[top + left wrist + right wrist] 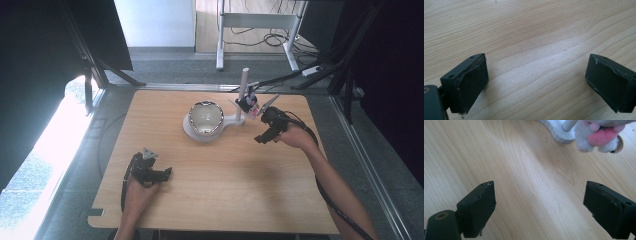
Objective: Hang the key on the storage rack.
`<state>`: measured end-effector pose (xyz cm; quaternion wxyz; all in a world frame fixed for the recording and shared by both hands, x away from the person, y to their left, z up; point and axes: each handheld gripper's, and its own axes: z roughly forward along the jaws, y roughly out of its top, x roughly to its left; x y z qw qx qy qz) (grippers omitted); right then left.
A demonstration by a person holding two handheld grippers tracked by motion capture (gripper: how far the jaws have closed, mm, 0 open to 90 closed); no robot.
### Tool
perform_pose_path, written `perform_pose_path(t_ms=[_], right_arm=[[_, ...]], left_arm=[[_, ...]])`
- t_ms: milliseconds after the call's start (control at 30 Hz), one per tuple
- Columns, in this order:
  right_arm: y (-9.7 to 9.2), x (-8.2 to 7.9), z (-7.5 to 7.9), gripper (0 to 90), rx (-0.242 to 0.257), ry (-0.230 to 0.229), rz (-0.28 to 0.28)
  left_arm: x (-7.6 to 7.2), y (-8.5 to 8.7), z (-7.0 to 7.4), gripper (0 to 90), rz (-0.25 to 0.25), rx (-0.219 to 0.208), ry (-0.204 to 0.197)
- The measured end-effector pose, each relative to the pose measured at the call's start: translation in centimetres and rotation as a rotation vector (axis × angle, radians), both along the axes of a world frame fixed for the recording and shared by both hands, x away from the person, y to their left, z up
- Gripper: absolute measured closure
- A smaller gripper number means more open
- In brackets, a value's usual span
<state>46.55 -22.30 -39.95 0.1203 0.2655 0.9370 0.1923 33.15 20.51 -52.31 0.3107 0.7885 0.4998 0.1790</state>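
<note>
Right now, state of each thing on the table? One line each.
left gripper: open, empty, low over bare wood.
right gripper: open, empty, short of the plush toy.
plush toy: hanging at the stand's post, not gripped.
white stand: upright on the table.
shiny bowl: upright on the stand's base; contents unclear.

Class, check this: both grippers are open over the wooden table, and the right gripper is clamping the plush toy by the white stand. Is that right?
One detail is wrong. The right gripper clamps nothing: in the right gripper view its jaws stand wide apart over bare table, with the plush toy ahead of them, by the white stand. The left gripper is open too.
</note>
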Motion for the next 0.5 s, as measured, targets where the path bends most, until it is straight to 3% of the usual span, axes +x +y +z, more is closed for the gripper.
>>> perform_pose_path(t_ms=[500], right_arm=[[-0.4,-2.7,-0.4,9.3,0.036,-0.028,0.017]], left_arm=[[0.0,0.0,0.0,4.4,0.0,-0.001,0.0]])
